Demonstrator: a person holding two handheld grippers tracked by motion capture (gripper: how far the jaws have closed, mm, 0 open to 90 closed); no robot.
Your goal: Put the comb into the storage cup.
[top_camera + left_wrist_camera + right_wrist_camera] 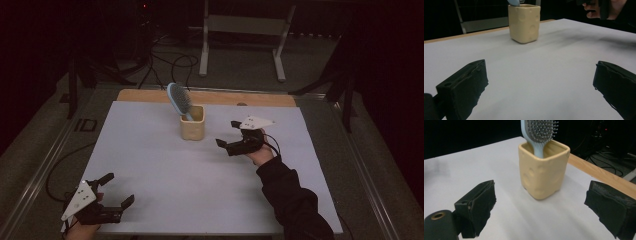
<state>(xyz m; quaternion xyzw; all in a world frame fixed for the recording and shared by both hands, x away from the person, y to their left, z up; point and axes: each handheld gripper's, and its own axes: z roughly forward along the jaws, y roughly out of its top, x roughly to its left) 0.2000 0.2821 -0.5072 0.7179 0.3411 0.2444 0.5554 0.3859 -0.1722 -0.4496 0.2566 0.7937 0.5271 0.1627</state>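
Right gripper view: hairbrush [539, 133] bristles, in cup [543, 172], high view: brush back

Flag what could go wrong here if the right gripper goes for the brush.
1. The hairbrush stands handle-down in the yellow cup and leans out over its rim; pulling it sideways could tip the cup.
2. The right gripper sits open beside the cup; closing in low might knock the cup instead of the brush.
3. The left gripper is open and far off at the near edge, so nothing steadies the cup.
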